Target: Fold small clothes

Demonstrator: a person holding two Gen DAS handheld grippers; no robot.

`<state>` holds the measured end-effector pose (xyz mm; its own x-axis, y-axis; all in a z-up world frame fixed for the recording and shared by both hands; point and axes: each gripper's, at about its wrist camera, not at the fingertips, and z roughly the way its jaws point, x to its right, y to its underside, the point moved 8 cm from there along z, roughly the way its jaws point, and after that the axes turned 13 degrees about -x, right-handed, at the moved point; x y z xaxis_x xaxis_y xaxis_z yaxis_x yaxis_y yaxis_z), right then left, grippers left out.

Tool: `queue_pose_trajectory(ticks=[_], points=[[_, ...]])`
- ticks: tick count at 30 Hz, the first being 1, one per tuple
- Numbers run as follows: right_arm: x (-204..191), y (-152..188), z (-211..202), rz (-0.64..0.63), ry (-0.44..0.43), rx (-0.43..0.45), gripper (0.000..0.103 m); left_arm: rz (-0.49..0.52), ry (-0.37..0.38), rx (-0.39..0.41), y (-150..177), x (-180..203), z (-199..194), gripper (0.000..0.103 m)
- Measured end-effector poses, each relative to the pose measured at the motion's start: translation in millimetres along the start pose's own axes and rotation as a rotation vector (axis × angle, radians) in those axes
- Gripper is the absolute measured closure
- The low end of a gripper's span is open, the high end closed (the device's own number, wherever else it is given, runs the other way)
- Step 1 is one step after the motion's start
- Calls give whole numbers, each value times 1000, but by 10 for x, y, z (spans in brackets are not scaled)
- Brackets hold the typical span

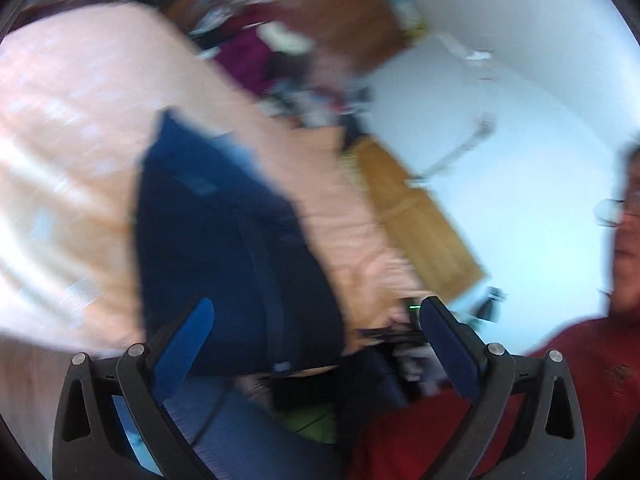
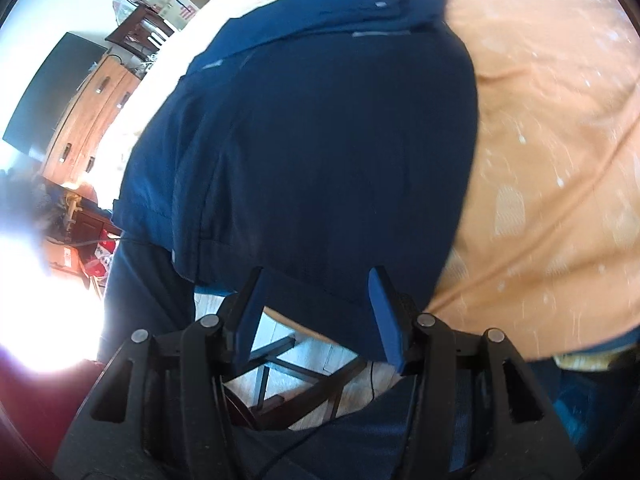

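**Blurry left cam, navy garment on the orange sheet**

Left wrist view is smeared with motion blur, so details are mushy. The clutter at the top is unreadable, just brown wood and purple blobs. A person in a red top (image 1: 576,364) is cut off at the right edge. The right wrist view is sharper, but a big white glare washes out its lower left.

Left gripper (image 1: 316,324): blue pads spread wide apart, nothing between them. Its left pad overlaps the near edge of the navy garment (image 1: 224,248), but with the blur I can't tell if it's actually touching.

Right gripper (image 2: 316,292): jaws moderately open, not clamped on anything. The hem of the navy garment (image 2: 320,140) hangs right between and just ahead of the pads, no grip visible.

The garment lies spread on the orange bedsheet (image 2: 552,160), its near end drooping over the bed edge. Both grippers point in from that edge, the left view tilted hard.
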<state>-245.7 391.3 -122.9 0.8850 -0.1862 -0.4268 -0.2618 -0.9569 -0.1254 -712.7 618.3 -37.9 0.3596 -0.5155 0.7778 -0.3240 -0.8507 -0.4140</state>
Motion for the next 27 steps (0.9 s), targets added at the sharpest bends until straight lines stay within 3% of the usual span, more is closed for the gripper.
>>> queue_pose_trajectory(ticks=[5, 9, 12, 15, 20, 22, 27], points=[[-13, -45, -26, -14, 6, 14, 47, -118, -122, -44, 159, -604, 362, 0], [117, 23, -54, 17, 36, 19, 44, -169, -153, -68, 242, -860, 567, 0], [350, 126, -101, 89, 84, 36, 43, -156, -253, -124, 360, -992, 736, 0], [544, 241, -101, 155, 128, 44, 42, -147, -242, -162, 452, -1031, 829, 0], [646, 323, 37, 214, 77, 25, 40, -135, -257, -208, 488, -1112, 944, 0], [598, 309, 88, 205, 62, 24, 40, -126, -265, -214, 470, -1105, 944, 0], [451, 186, -119, 137, 145, 110, 42, -102, -279, -191, 403, -1000, 861, 0]])
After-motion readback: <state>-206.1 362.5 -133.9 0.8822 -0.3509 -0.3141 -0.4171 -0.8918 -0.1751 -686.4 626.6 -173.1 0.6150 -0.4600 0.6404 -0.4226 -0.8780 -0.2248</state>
